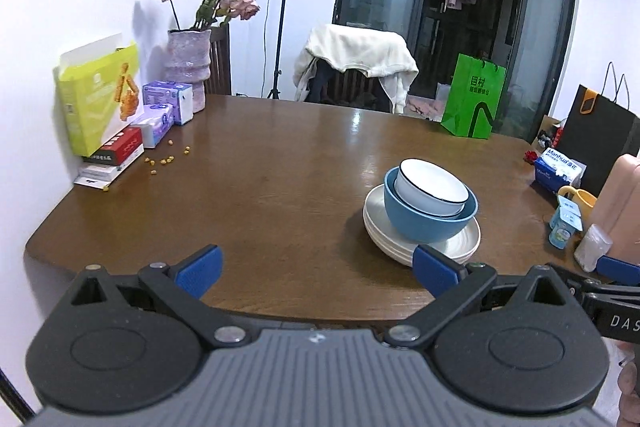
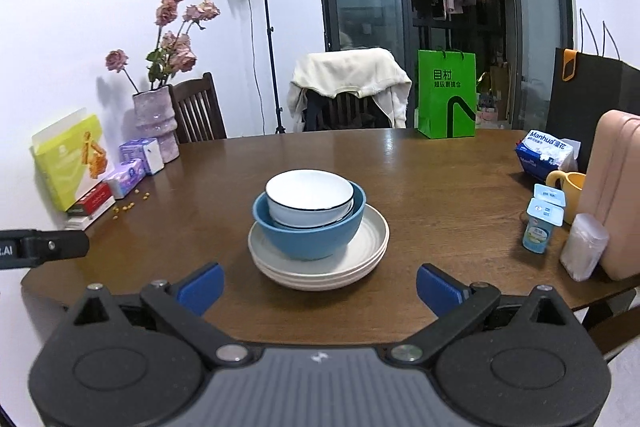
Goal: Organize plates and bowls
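Wooden table (image 2: pixel 420 187) fills both views. Far edge: chair draped with a cream garment (image 2: pixel 352 75) at 12 o'clock, green paper bag (image 2: pixel 447 95) at 1 o'clock. Left edge, 9 to 10 o'clock: pink vase of dried roses (image 2: pixel 155 121), yellow-green box (image 2: pixel 68 159), small tissue packs, scattered yellow pellets (image 2: pixel 130 201). Right edge, 3 o'clock: pink container (image 2: pixel 616 195), tissue pack (image 2: pixel 548 155), yellow mug (image 2: pixel 570 187), yogurt cups (image 2: pixel 542 223). Nothing lies between either tool and the dishes.

Left gripper (image 1: pixel 318 267) hovers low over the near table edge, jaws spread wide, holding nothing; the stack sits at its 2 o'clock, just beyond the right fingertip. Right gripper (image 2: pixel 318 285) hovers at the near edge, jaws equally wide, empty, stack dead ahead at 12 o'clock.

Stack, table centre: white plates (image 2: pixel 320 259) at bottom, blue bowl (image 2: pixel 310 231) standing on them, white bowl with dark rim (image 2: pixel 310 199) nested inside the blue one. Top bowl's interior shows empty.
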